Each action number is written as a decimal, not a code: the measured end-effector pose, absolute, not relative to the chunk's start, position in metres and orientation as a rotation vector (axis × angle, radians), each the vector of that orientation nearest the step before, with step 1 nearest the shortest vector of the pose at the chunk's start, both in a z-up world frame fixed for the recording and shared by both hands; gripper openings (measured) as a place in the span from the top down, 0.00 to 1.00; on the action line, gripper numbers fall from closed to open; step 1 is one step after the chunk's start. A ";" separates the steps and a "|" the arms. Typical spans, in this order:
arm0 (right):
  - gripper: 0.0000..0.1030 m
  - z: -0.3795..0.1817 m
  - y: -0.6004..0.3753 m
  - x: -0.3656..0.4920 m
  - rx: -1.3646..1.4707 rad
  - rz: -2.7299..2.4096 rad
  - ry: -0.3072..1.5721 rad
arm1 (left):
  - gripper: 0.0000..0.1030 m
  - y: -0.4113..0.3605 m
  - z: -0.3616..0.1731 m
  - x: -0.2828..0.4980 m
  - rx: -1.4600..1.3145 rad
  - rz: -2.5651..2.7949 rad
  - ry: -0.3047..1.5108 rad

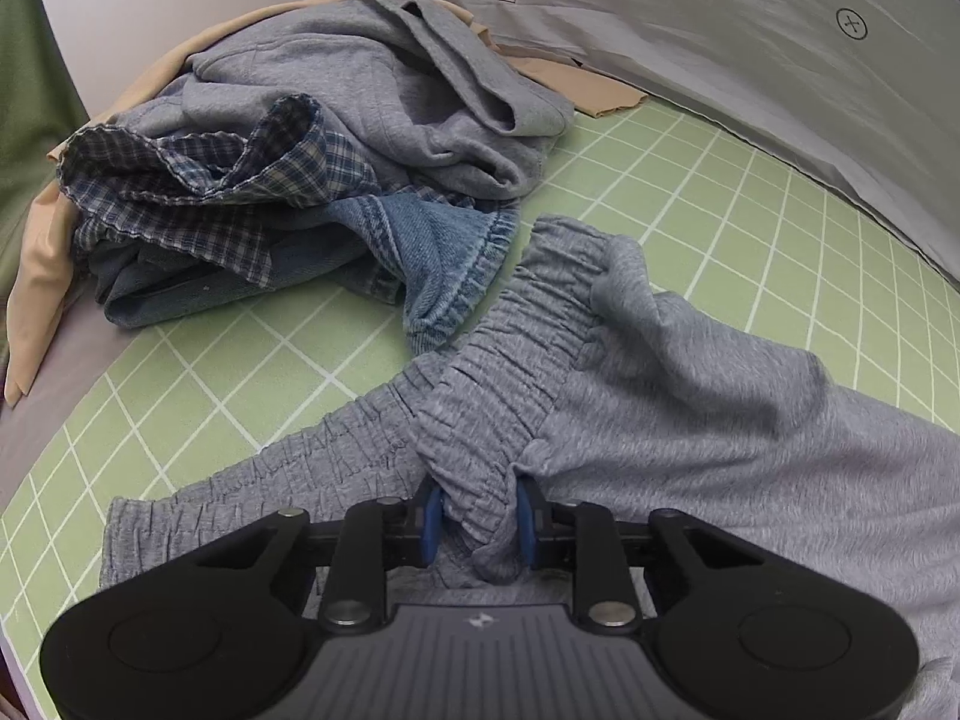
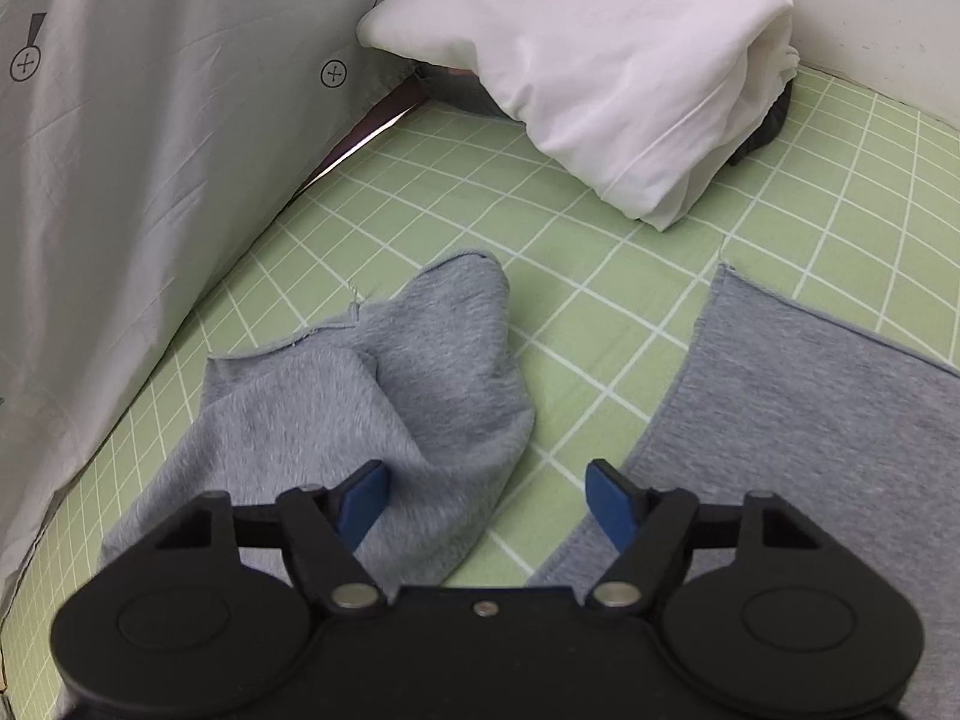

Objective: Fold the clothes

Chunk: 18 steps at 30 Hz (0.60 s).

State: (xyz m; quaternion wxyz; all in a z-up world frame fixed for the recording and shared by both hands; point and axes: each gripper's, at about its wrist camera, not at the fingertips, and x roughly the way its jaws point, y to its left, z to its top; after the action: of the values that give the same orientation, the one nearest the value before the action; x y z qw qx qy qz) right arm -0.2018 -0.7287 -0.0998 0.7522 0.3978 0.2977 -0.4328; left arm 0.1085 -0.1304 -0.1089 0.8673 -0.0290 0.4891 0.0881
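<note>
Grey sweatpants (image 1: 690, 420) lie spread on the green grid mat (image 1: 720, 198). My left gripper (image 1: 480, 519) is shut on a bunched fold of their elastic waistband (image 1: 516, 360), which is squeezed between the blue pads. In the right wrist view one pant leg (image 2: 390, 384) lies crumpled with its cuff raised, and the other leg (image 2: 810, 420) lies flat to the right. My right gripper (image 2: 489, 501) stands open just above them. Its left pad is at the edge of the crumpled leg, and bare mat (image 2: 600, 276) shows between the pads.
A pile of clothes (image 1: 300, 180) sits at the mat's far left: a grey sweatshirt, a plaid shirt, denim and a beige cloth. A pale sheet with printed marks (image 1: 750, 60) walls the back. A folded white cloth (image 2: 600, 78) rests on a dark garment at the far right.
</note>
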 end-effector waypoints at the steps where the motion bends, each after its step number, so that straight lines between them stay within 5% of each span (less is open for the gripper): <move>1: 0.57 -0.101 -0.732 -0.200 0.885 -0.932 0.646 | 0.80 -0.129 -0.108 0.112 -0.065 0.188 1.019; 2: 0.66 -0.100 -0.733 -0.199 0.886 -0.923 0.643 | 0.80 -0.128 -0.107 0.115 -0.066 0.191 1.014; 3: 0.90 -0.098 -0.734 -0.198 0.882 -0.916 0.639 | 0.81 -0.127 -0.106 0.119 -0.067 0.194 1.008; 4: 0.98 -0.096 -0.735 -0.197 0.878 -0.909 0.635 | 0.81 -0.126 -0.104 0.123 -0.066 0.197 0.999; 12: 0.98 -0.024 -0.724 -0.191 0.594 -0.926 0.551 | 0.81 -0.128 -0.107 0.142 -0.065 0.201 0.986; 18: 0.98 0.042 -0.768 -0.097 0.372 -0.869 0.425 | 0.81 -0.129 -0.110 0.143 -0.072 0.208 0.976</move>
State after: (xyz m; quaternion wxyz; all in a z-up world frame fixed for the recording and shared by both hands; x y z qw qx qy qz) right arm -0.0970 -0.7681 0.0420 0.8686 0.1777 0.2032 -0.4155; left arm 0.1430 -0.1288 -0.1103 0.8775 -0.0344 0.4677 0.0998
